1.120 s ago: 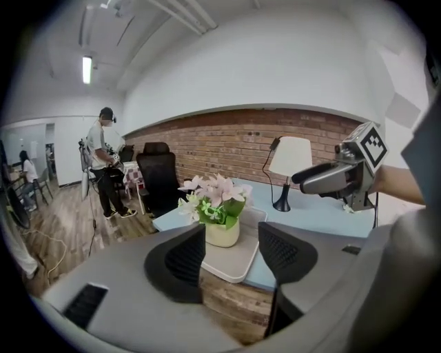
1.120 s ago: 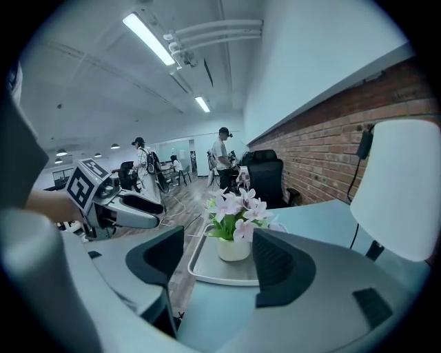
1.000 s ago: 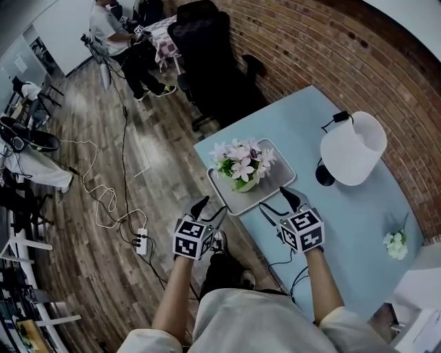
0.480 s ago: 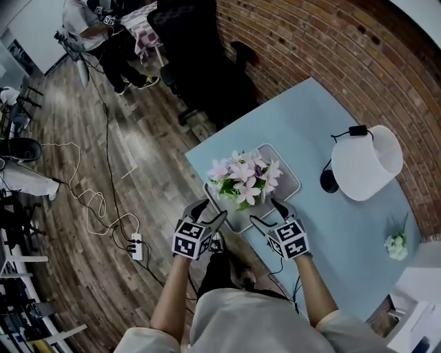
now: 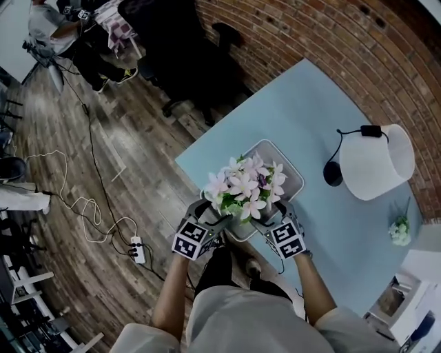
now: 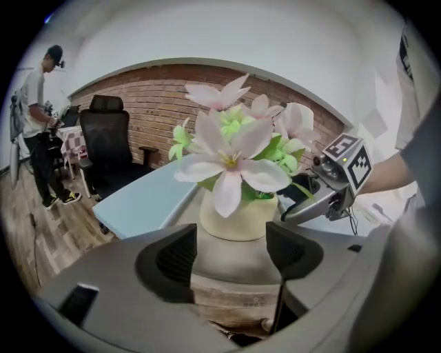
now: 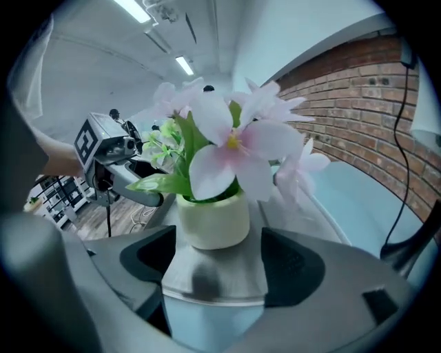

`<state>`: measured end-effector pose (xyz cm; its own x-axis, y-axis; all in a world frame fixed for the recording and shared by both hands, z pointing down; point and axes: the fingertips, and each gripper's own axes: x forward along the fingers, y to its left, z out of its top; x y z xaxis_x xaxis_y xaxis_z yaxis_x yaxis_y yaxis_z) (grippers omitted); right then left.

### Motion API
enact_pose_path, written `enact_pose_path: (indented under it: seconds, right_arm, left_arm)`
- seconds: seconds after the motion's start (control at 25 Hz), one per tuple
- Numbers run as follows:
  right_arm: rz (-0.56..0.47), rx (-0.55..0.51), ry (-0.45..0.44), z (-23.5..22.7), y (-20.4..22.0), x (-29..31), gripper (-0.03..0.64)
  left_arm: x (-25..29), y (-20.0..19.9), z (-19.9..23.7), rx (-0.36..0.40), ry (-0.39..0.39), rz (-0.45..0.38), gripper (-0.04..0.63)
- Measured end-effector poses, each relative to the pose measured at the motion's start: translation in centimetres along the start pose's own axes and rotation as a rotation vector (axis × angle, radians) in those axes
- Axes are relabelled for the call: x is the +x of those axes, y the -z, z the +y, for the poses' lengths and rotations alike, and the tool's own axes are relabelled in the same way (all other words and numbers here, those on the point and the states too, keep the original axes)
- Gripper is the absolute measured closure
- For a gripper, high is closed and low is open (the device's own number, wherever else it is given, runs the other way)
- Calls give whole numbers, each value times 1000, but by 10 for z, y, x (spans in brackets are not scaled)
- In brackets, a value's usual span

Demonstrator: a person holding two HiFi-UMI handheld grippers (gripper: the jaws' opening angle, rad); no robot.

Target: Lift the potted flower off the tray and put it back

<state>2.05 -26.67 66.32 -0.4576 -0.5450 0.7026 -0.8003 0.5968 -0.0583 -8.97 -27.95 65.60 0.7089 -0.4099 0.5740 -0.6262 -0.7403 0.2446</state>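
The potted flower (image 5: pixel 247 189), pink-white blooms in a cream pot (image 6: pixel 238 217), stands on the grey tray (image 5: pixel 295 180) at the near corner of the light-blue table (image 5: pixel 303 110). My left gripper (image 5: pixel 212 212) is at the pot's left and my right gripper (image 5: pixel 272 214) at its right, both low by the tray's near edge. The jaws of both are opening. In the left gripper view the tray's surface (image 6: pixel 234 258) lies between the jaws and the pot stands just beyond the tips. The right gripper view shows the same, pot (image 7: pixel 213 220) ahead on the tray (image 7: pixel 213 276).
A white lamp (image 5: pixel 375 162) with a black cord stands on the table to the right, and a small flower bunch (image 5: pixel 398 231) lies further right. Behind the table runs a brick wall. On the wooden floor are a power strip (image 5: pixel 138 249), cables and a black chair (image 5: pixel 158 34); a person (image 5: pixel 52 21) stands far off.
Both grippers have moved forward and down, from short of the tray to either side of the pot. Their jaws stand wider than before.
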Motion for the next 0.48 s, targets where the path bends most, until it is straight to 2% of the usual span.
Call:
enact_pose_path:
  seconds: [0.12, 0.28, 0.4, 0.48]
  right_arm:
    - [18, -44, -8, 4, -3, 7, 196]
    - [30, -54, -22, 6, -4, 17, 189]
    - [45, -85, -26, 8, -3, 23, 189]
    - [49, -66, -37, 10, -4, 25, 190]
  left_arm:
    - [7, -6, 3, 10, 26, 16, 256]
    - [16, -6, 4, 50, 54, 29, 256]
    - [20, -7, 4, 46, 78, 30, 256]
    - [22, -9, 5, 43, 95, 31, 255]
